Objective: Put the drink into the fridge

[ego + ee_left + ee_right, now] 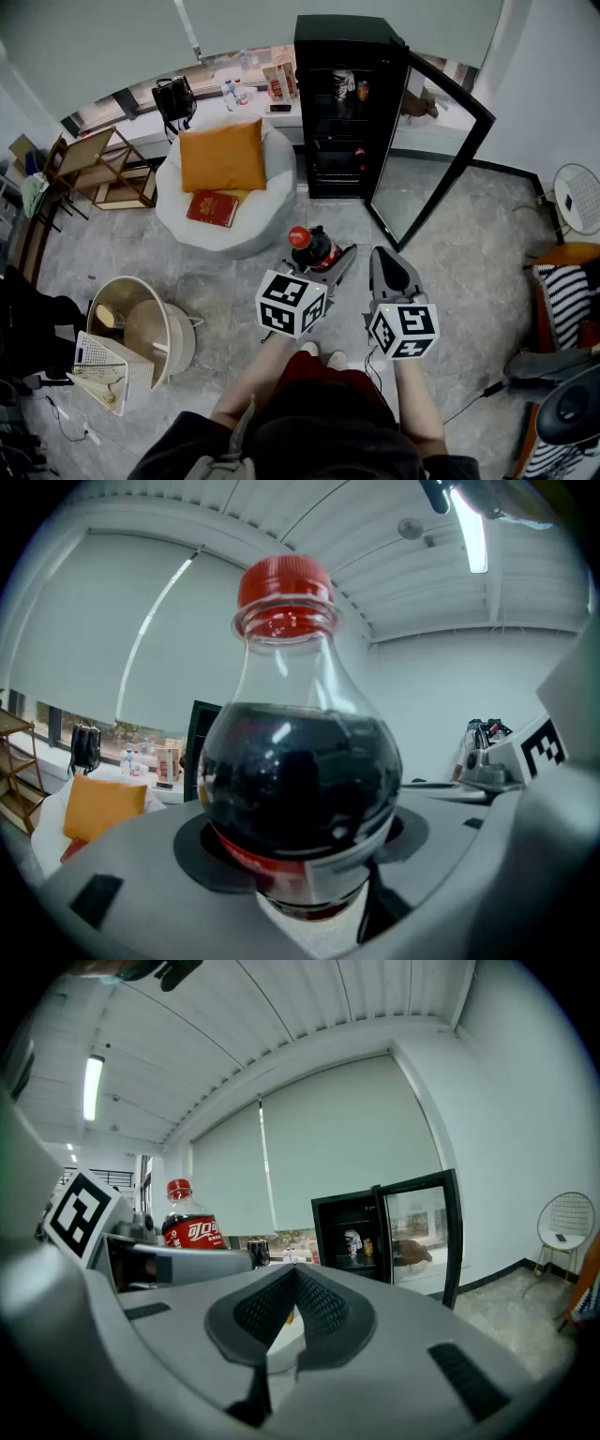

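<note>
A cola bottle [312, 248] with a red cap stands upright between the jaws of my left gripper [323, 258], which is shut on it. In the left gripper view the dark bottle [300, 789] fills the middle, and the left gripper [305, 855] pinches its lower body. My right gripper [384, 255] is level beside it on the right, shut with nothing in it. In the right gripper view the right gripper [295, 1283] has its pad tips touching, with the bottle [192, 1227] to its left. The black fridge [342, 103] stands ahead, its glass door [436, 141] swung open to the right, a few items on its shelves [356, 1241].
A white pouf [225, 220] with an orange cushion [222, 155] and a red book [213, 207] sits left of the fridge. A wicker basket [141, 323] stands at the lower left, a wooden rack [94, 169] behind it. A white wire chair [577, 197] and striped cloth [567, 291] are at the right.
</note>
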